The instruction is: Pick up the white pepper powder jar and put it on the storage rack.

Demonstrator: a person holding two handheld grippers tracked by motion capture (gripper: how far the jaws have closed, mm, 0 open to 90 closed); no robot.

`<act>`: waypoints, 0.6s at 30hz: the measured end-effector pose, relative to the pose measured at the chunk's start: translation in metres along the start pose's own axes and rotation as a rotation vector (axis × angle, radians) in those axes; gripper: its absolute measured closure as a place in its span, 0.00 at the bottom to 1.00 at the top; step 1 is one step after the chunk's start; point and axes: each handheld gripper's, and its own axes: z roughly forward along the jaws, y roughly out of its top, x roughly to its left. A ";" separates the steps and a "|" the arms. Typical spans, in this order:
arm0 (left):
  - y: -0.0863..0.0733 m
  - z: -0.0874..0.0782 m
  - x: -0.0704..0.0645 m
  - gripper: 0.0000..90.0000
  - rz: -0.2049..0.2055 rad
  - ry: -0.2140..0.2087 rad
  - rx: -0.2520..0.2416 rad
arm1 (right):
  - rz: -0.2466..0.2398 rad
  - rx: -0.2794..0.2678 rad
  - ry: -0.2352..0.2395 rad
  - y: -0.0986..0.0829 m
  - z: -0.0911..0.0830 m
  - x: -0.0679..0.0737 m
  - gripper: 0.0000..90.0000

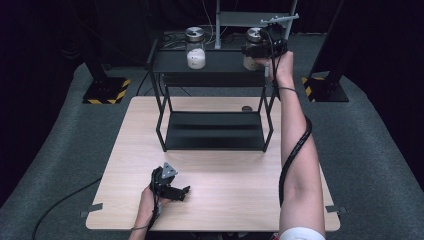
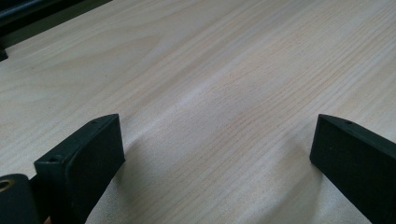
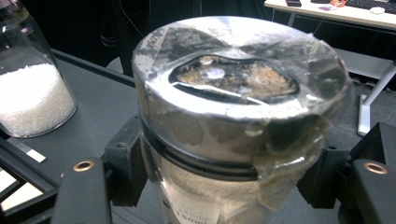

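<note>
- A dark room with grey carpet surrounds a pale wooden counter; black stands with yellow-striped feet sit at the far left and far right.
- A black two-tier metal shelf rack stands on the far half of the counter, with its lower tier bare.
- On the top tier, two glass jars stand well apart: the jar of white granules at the left, and the jar with brownish contents at the right, its metal lid covered with crinkled film.
- The right arm stretches far across the counter, nearly straight and raised to the top tier, its cable looping beside the forearm.
- The right tongs are clamped on the brownish jar just under its lid, one jaw on each side, with the glass seated between them.
- The step in hand looks like lifting this jar off the top tier. It would go best with the grip held firm below the lid rim and the jar kept upright, raised straight up before drawing it toward the near side, so that it clears the rack's frame and the neighbouring jar.
- The left hand rests low at the near edge of the counter.
- The left tongs lie released, jaws spread wide over bare wood, grasping nothing.
</note>
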 end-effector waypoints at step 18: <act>0.000 0.000 0.000 0.02 0.003 0.001 -0.002 | -0.010 0.057 0.043 0.006 -0.004 -0.009 0.06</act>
